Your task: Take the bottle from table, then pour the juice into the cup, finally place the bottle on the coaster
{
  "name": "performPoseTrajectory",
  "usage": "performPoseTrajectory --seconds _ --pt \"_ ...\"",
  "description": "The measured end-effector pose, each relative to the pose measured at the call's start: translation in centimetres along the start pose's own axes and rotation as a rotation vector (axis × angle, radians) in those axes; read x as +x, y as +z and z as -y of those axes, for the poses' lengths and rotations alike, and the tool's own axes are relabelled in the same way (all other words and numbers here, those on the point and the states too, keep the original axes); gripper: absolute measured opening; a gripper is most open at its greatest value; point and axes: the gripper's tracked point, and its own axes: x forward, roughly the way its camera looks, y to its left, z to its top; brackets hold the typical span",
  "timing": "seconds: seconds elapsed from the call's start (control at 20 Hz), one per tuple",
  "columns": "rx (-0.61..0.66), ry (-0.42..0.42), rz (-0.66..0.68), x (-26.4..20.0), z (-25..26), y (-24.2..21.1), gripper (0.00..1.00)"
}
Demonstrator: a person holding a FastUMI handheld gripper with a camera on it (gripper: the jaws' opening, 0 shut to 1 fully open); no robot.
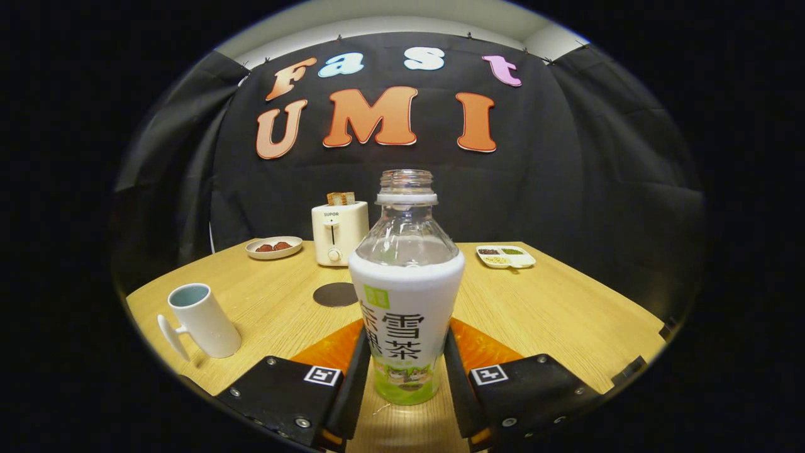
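Bottle [406,296] sits right between my gripper [405,371] fingers, standing upright on the table [553,308]. Its cap is off, the neck is open, and the upper part is clear with a white label wrapped around the lower body and a green band at the bottom. Both fingers [357,371] are up against the label, one on each side, so I've got it clamped on the lower half. From this angle I can't tell whether the base is touching the wood or sitting just above it.

Off to my left, near the table edge, is the cup [200,318], a white mug with the handle pointing outward and a pale blue inside. It's well apart from the bottle. The coaster [335,294], a dark round disc, lies flat on the table just beyond the fingers and slightly left of the bottle, between it and the toaster [339,231].

The toaster is cream coloured with a slice of toast [341,198] sticking up out of the slot. Beside it on the left is a small plate [274,248] with something reddish brown on it. Over on the far right of the table there's a divided dish [505,256] with a few little portions in it.
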Motion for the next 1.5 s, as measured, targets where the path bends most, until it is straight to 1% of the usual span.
performPoseTrajectory --seconds 0.2,0.4,0.45,0.5,0.6,0.7,1.0,1.1,1.35,1.5 --pt "-0.063 -0.012 0.03 -0.3 -1.1 0.9 0.61" --pt "-0.187 -0.035 0.064 -0.3 -2.7 2.0 0.61" --pt "-0.212 -0.043 0.069 -0.4 -3.0 2.2 0.59" --pt "-0.233 -0.041 0.066 -0.3 -3.3 2.0 0.58" --pt "-0.264 -0.034 0.054 -0.1 -4.2 1.9 0.58" --pt "-0.319 -0.045 0.055 -0.2 -4.7 2.2 0.58" --pt "-0.585 -0.195 0.117 -0.3 -4.4 3.1 0.58" --pt "-0.671 -0.224 0.137 -0.4 -4.8 3.4 0.58" --pt "-0.857 -0.225 0.217 -0.9 -7.2 5.2 0.58" --pt "-1.01 -0.182 0.258 -0.6 -9.0 5.8 0.58"
